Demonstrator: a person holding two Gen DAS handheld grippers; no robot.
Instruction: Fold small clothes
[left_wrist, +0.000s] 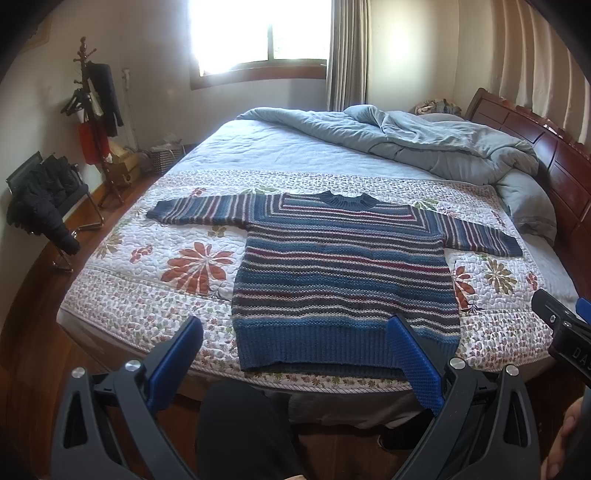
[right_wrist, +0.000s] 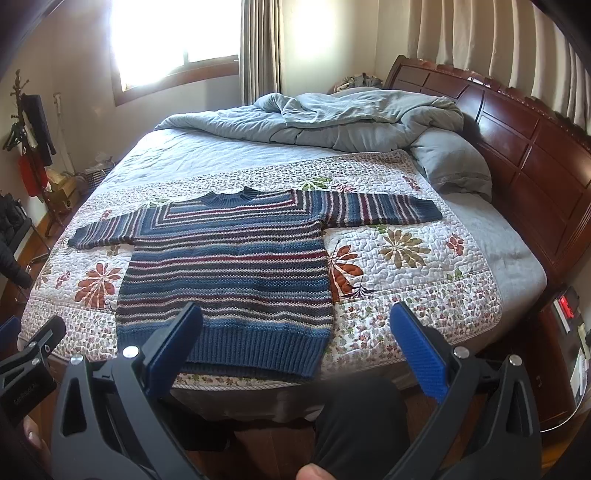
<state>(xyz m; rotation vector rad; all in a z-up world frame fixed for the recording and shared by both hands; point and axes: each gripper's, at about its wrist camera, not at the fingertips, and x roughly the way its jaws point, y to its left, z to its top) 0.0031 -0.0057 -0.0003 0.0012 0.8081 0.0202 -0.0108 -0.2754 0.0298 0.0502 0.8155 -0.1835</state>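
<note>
Sweater (left_wrist: 343, 273) flat on the quilt (left_wrist: 147, 266), collar at 12 o'clock, hem nearest.
Left gripper (left_wrist: 295, 354) and right gripper (right_wrist: 295, 343) both gape wide, empty, seemingly short of the hem; neither is clearly nearer.

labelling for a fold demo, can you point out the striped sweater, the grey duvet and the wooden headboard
striped sweater (left_wrist: 343, 266), left wrist view, middle of the chest
grey duvet (left_wrist: 424, 136), left wrist view, bunched middle folds
wooden headboard (right_wrist: 524, 147), right wrist view, a central panel

You're in a home bedroom: a bed (left_wrist: 258, 155) with wooden headboard (right_wrist: 517, 155), rumpled duvet (left_wrist: 424, 136), curtained window (left_wrist: 258, 33), coat stand (left_wrist: 92, 122).
</note>
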